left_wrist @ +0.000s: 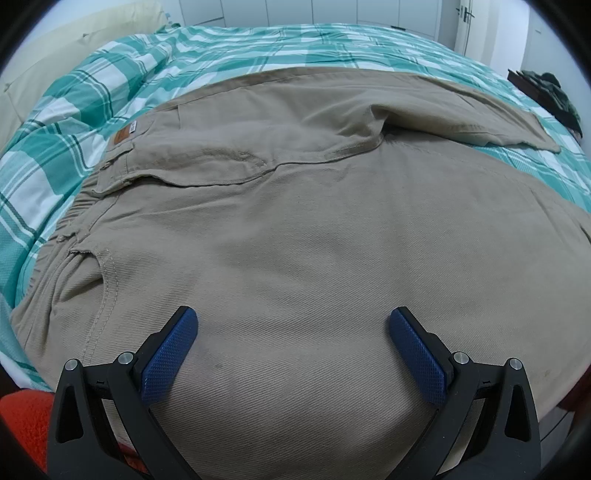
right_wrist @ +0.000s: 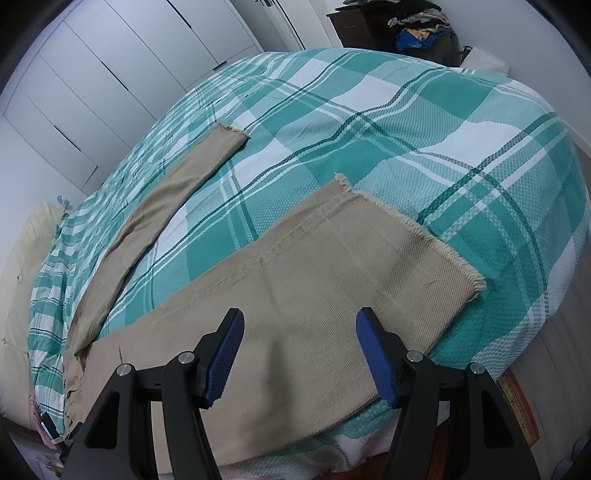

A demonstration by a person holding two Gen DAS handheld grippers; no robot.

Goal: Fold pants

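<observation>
Left wrist view: my left gripper (left_wrist: 293, 325) spread wide, empty, over khaki pants (left_wrist: 295, 229) laid flat on plaid bedspread (left_wrist: 74, 110) near bed's near edge; waistband label unreadable. Right wrist view: my right gripper (right_wrist: 299, 328) released above near leg's frayed hem (right_wrist: 417, 229); waist end cut off at frame's left.

Khaki cotton pants (left_wrist: 295, 229): near edge cut off by the left-wrist frame bottom, partly behind the black left tool (left_wrist: 293, 321) w/ blue pads. In the right-wrist view, waist end runs off the frame's lower left; right tool (right_wrist: 300, 325) covers part of the near leg. Dark clothes heap (right_wrist: 424, 29) beyond the pants, by the far wall: too small to ID. Orange fabric (left_wrist: 26, 417) left of the pants: mostly cropped.
</observation>
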